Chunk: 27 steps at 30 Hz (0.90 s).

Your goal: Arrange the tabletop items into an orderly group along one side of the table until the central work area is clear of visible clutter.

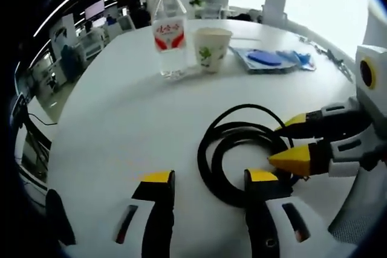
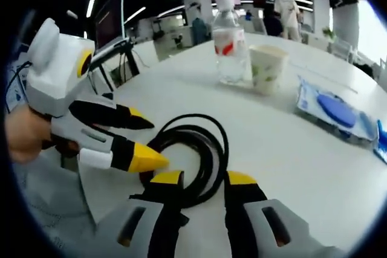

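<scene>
The white surface [image 1: 121, 125] carries everything, its far edge curving away toward an office of desks and screens. Near the close edge lies a coiled black cable [image 1: 233, 149], looped in a rough ring, and both grippers meet at it. In the left gripper view, the left gripper [image 1: 208, 179] has its yellow-tipped jaws spread wide, the right-hand jaw resting at the coil's near side and the other jaw on bare surface beside it; it holds nothing. The right gripper [image 1: 289, 140] comes in from the right of that view with its pointed jaws slightly parted around the coil's outer strands, though whether they actually pinch the cable cannot be told. In the right gripper view, the right gripper [image 2: 202, 179] sits with the cable's near loop running between its jaws, a gap visible on either side. Toward the far edge stands a clear water bottle [image 1: 169, 31] with a red label, upright, and just beside it a paper cup [image 1: 211, 48] with a green print. Further along that edge lies a flat blue packet [image 1: 266, 58].
</scene>
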Tool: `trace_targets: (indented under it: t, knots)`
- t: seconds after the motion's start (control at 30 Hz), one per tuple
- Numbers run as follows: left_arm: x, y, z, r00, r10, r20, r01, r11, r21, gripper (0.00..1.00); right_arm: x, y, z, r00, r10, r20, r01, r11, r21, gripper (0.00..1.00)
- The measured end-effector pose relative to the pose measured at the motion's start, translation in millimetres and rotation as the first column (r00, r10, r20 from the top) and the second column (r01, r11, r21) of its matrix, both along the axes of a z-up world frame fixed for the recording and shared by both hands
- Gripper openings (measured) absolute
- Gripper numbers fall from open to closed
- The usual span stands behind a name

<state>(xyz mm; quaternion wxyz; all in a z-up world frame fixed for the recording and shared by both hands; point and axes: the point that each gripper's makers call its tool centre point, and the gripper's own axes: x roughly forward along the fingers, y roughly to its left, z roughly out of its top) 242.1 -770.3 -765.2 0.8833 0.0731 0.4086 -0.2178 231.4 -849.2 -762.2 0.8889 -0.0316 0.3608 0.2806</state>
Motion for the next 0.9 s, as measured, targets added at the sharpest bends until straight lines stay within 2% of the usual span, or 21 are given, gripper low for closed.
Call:
trace_targets:
  t: [0.03, 0.1, 0.17, 0.2, 0.23, 0.47, 0.53, 0.6, 0.73, 0.9]
  knots:
    - [-0.5, -1, 0.1, 1.0, -0.003, 0.001, 0.003, 1.0, -0.005, 0.39, 1, 0, -0.8, 1.0, -0.003, 0.001, 0.003, 1.0, -0.003, 0.22]
    - [-3.3, -9, 0.2, 1.0, -0.027, 0.0, 0.027, 0.999, -0.04, 0.22, 2, -2, -0.9, 1.0, -0.014, 0.005, 0.014, 1.0, -0.005, 0.15]
    - [-4.4, -6, -0.2, 1.0, -0.022, 0.017, 0.022, 1.0, -0.022, 0.17, 4, -6, -0.9, 1.0, -0.032, 0.001, 0.032, 0.999, -0.003, 0.13]
    - [-3.1, -6, 0.1, 1.0, -0.003, 0.022, 0.004, 0.999, -0.039, 0.17, 3, -5, -1.7, 0.999, -0.045, -0.02, 0.045, 0.999, 0.011, 0.12]
    - [-2.4, -6, 0.2, 1.0, 0.024, 0.018, -0.023, 0.998, -0.053, 0.16, 3, -6, -1.4, 0.999, -0.037, -0.015, 0.037, 0.999, 0.004, 0.12]
    - [-0.1, -5, 8.9, 0.998, 0.054, 0.018, -0.052, 0.995, -0.087, 0.11, 1, -12, 8.1, 1.0, -0.028, -0.001, 0.028, 1.0, 0.01, 0.02]
    - [-2.3, -5, 10.8, 0.999, 0.051, 0.014, -0.049, 0.994, -0.098, 0.09, 7, -18, 16.8, 0.993, -0.117, -0.029, 0.119, 0.99, 0.082, 0.0]
    - [-3.8, -8, 13.5, 0.998, 0.055, 0.014, -0.053, 0.991, -0.122, 0.09, 8, -22, 18.3, 0.995, -0.098, -0.014, 0.099, 0.994, 0.054, 0.0]
    - [-3.7, -11, 23.7, 0.996, 0.075, 0.04, -0.069, 0.989, -0.133, 0.07, 4, -26, 21.5, 0.995, -0.098, -0.019, 0.099, 0.993, 0.056, 0.0]
    - [0.7, -14, 41.3, 0.994, 0.075, 0.078, -0.063, 0.987, -0.145, 0.07, 0, -29, 42.9, 0.994, -0.105, 0.02, 0.103, 0.991, 0.082, 0.0]
